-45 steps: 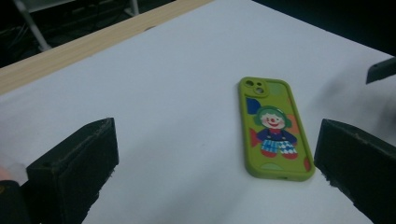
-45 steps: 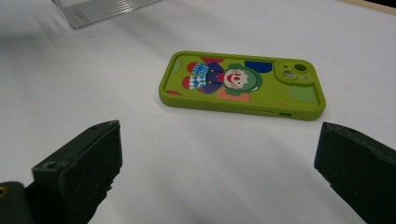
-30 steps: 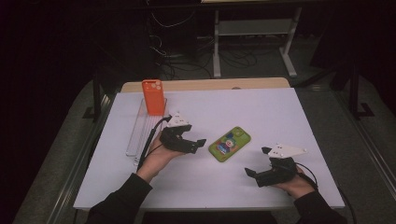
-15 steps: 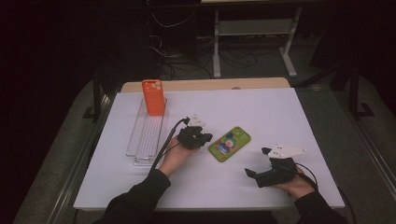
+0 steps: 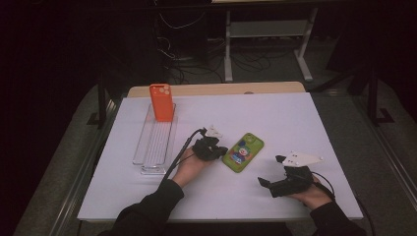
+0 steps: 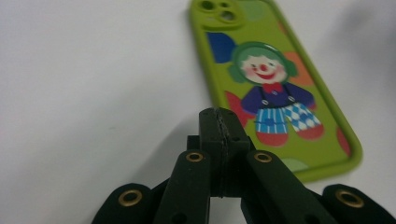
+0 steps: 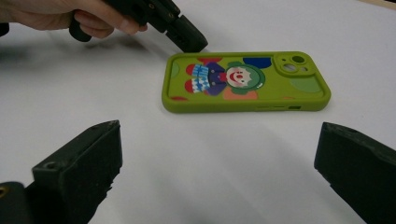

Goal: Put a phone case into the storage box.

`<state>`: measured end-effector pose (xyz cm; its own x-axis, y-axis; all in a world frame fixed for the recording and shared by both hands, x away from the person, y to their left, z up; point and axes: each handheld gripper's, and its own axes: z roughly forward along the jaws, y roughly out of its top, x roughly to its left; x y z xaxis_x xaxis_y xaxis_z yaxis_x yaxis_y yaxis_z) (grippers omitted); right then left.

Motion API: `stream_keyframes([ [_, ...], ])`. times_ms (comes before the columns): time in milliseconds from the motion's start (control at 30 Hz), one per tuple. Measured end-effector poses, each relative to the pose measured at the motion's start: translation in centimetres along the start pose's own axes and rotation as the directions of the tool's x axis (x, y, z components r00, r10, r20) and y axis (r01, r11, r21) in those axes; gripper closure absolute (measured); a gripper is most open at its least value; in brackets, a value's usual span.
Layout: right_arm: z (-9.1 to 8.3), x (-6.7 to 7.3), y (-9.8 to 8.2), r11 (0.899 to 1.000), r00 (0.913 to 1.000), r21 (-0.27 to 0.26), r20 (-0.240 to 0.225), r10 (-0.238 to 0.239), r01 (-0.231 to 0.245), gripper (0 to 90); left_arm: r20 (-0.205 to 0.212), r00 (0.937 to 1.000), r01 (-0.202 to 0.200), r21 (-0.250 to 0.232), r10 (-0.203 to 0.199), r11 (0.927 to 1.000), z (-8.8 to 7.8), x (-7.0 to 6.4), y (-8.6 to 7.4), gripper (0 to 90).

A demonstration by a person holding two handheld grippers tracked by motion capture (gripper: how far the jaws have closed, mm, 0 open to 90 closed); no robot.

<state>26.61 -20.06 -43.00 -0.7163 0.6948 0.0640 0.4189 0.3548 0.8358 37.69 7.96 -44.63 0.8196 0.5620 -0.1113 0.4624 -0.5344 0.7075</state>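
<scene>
Right, operator —
Phone case: green phone case (image 5: 243, 152) lies flat mid-table, picture side up.
Left gripper (image 5: 220, 150): your jaws have just closed on nothing, tips at the case's near edge.
Right gripper (image 5: 266, 185): jaws wide apart, empty, well short of it.
Risk: pushing with closed tips likely skids the case across the smooth white table (image 5: 295, 118), because nothing braces it.
Farther off: orange case (image 5: 162, 102) standing in the clear rack (image 5: 153, 145).

Left hand-held gripper (image 6: 219, 122) with its two black jaws pressed together and nothing between them, tips low over the white table (image 6: 93, 84), just beside the near left edge of a green clown-printed phone case (image 6: 275, 84) lying flat.
</scene>
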Motion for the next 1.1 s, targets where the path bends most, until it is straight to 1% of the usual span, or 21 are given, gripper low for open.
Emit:
stream_keyframes([
  [67, 0.0, 0.0, 0.0, 1.000, 1.0000, 0.000, -0.002, 0.000, 0.000, 0.2, 0.027, 0.9996, -0.012, 0.007, 0.012, 0.9999, 0.2, -0.7, 0.1, 89.6],
  [133, 0.0, 0.0, 0.0, 1.000, 1.0000, 0.000, -0.001, 0.002, -0.002, 0.2, 0.049, 0.9988, -0.003, -0.001, 0.003, 1.0000, 0.4, -1.5, 0.3, 89.6],
  [167, 0.0, 0.0, 0.0, 1.000, 1.0000, 0.000, -0.001, 0.003, -0.003, 0.2, 0.061, 0.9977, -0.032, 0.014, 0.031, 0.9994, 0.5, -1.7, 0.4, 89.6],
  [200, 0.0, 0.0, 0.0, 1.000, 1.0000, -0.001, -0.001, 0.003, -0.003, 0.1, 0.068, 0.9969, -0.039, 0.016, 0.038, 0.9991, 0.6, -2.0, 0.5, 89.6],
  [233, 0.0, 0.0, 0.0, 1.000, 1.0000, -0.001, 0.001, 0.000, 0.000, 0.2, 0.075, 0.9968, -0.029, 0.004, 0.028, 0.9996, 0.9, -2.5, 0.5, 89.6],
  [300, 0.0, 0.0, 0.1, 1.000, 1.0000, 0.003, -0.002, 0.007, -0.007, 0.2, 0.091, 0.9943, -0.058, 0.015, 0.057, 0.9982, 1.3, -3.0, 0.7, 89.6],
  [333, 0.0, 0.0, 0.1, 1.000, 1.0000, -0.003, 0.000, -0.005, 0.005, 0.2, 0.100, 0.9934, -0.058, 0.011, 0.057, 0.9983, 1.5, -3.2, 0.8, 89.6],
  [367, 0.0, 0.0, 0.1, 1.000, 1.0000, -0.001, 0.000, -0.006, 0.006, 0.2, 0.107, 0.9934, -0.041, -0.002, 0.041, 0.9992, 1.8, -3.6, 0.9, 89.6],
  [400, 0.0, 0.0, 0.1, 1.000, 1.0000, -0.003, 0.000, -0.005, 0.005, 0.2, 0.112, 0.9919, -0.062, 0.009, 0.061, 0.9980, 1.9, -3.8, 1.0, 89.6],
  [433, 0.0, 0.0, 0.1, 1.000, 1.0000, -0.004, -0.001, -0.005, 0.005, 0.2, 0.121, 0.9914, -0.052, 0.002, 0.051, 0.9987, 2.2, -4.1, 1.1, 89.6],
  [500, -0.1, 0.1, 0.1, 1.000, 1.0000, 0.003, -0.004, 0.008, -0.008, 0.2, 0.129, 0.9887, -0.078, 0.009, 0.076, 0.9969, 2.6, -4.5, 1.4, 89.6],
  [533, 0.0, 0.0, 0.1, 1.000, 1.0000, 0.002, -0.004, 0.004, -0.004, 0.2, 0.131, 0.9893, -0.066, 0.001, 0.066, 0.9978, 2.8, -4.8, 1.5, 89.6],
  [667, -0.1, 0.1, 0.1, 1.000, 1.0000, 0.004, -0.004, 0.009, -0.009, 0.2, 0.137, 0.9870, -0.085, 0.005, 0.084, 0.9963, 3.2, -5.3, 1.8, 89.5],
  [700, -0.1, -0.1, 0.1, 1.000, 1.0000, -0.003, -0.001, -0.007, 0.007, 0.2, 0.137, 0.9869, -0.087, 0.007, 0.086, 0.9962, 3.2, -5.3, 1.8, 89.4],
  [733, -0.2, -0.1, 0.0, 1.000, 1.0000, -0.003, 0.000, -0.003, 0.003, 0.2, 0.140, 0.9857, -0.098, 0.014, 0.095, 0.9951, 3.0, -5.1, 1.8, 87.8],
  [833, -0.2, -0.1, 0.0, 1.000, 1.0000, -0.004, -0.002, 0.004, -0.004, 0.2, 0.140, 0.9833, -0.118, -0.006, 0.117, 0.9931, 1.8, -4.3, 1.7, 80.7],
  [867, -0.2, -0.1, 0.0, 1.000, 1.0000, -0.004, 0.000, 0.005, -0.005, 0.2, 0.144, 0.9846, -0.096, -0.026, 0.099, 0.9950, 1.4, -4.2, 1.7, 76.9],
  [900, -0.2, -0.2, -0.1, 1.000, 1.0000, -0.004, -0.001, 0.004, -0.004, 0.2, 0.155, 0.9816, -0.110, -0.019, 0.112, 0.9938, 0.9, -3.9, 1.7, 73.2],
  [933, -0.1, -0.2, -0.1, 1.000, 1.0000, -0.006, 0.001, 0.000, 0.000, 0.2, 0.154, 0.9824, -0.103, -0.029, 0.106, 0.9943, 0.4, -3.8, 1.6, 68.8],
  [967, -0.1, -0.2, -0.1, 1.000, 1.0000, -0.005, 0.001, 0.000, 0.000, 0.2, 0.149, 0.9815, -0.117, -0.029, 0.120, 0.9927, -0.2, -3.5, 1.6, 64.9],
  [1100, -0.1, -0.1, 0.0, 1.000, 1.0000, -0.001, -0.002, 0.005, -0.005, 0.2, 0.140, 0.9806, -0.133, -0.041, 0.137, 0.9903, -2.1, -3.1, 0.8, 49.6],
])
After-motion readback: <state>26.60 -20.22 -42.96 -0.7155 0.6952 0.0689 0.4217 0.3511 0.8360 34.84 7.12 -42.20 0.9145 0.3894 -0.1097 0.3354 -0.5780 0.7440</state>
